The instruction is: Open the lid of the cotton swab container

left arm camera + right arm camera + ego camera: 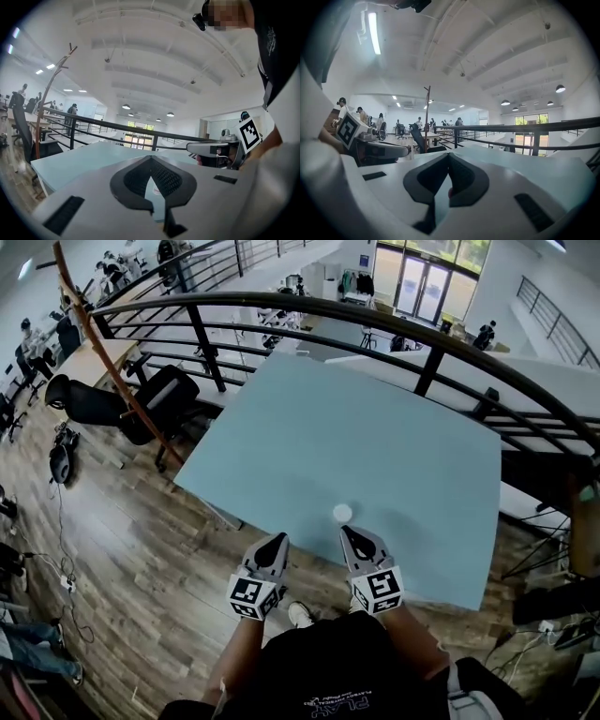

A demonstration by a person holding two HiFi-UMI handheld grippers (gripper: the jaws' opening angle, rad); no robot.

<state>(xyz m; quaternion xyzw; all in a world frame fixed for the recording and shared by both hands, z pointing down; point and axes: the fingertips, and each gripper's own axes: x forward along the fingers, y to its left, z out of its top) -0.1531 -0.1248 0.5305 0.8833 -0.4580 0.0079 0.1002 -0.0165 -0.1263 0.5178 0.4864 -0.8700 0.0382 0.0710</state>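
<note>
Pale blue table [394, 446] carries a single item: the cotton swab container [342, 513], a small white round tub. It stands upright near the table's front edge, just ahead of the right gripper [349, 532] and slightly to the right of the left gripper [278, 540].

Gripper state: both grippers hover side by side over the front edge, tips pointing toward the container. Neither touches it. Each gripper view shows its two jaws brought fully together at the tips, with nothing clamped between them.

Task step: approach. The lid appears to be on; no grasp has been made. The lid type (hinged, press-fit or screw) cannot be read at this size.

Next move, as judged:
1. Spread the jaws of both grippers before descending.
2. Bring one gripper around the container body to steady it; the tub looks light and likely to slide or tip.
3. Apply the other gripper to the lid rim.
</note>
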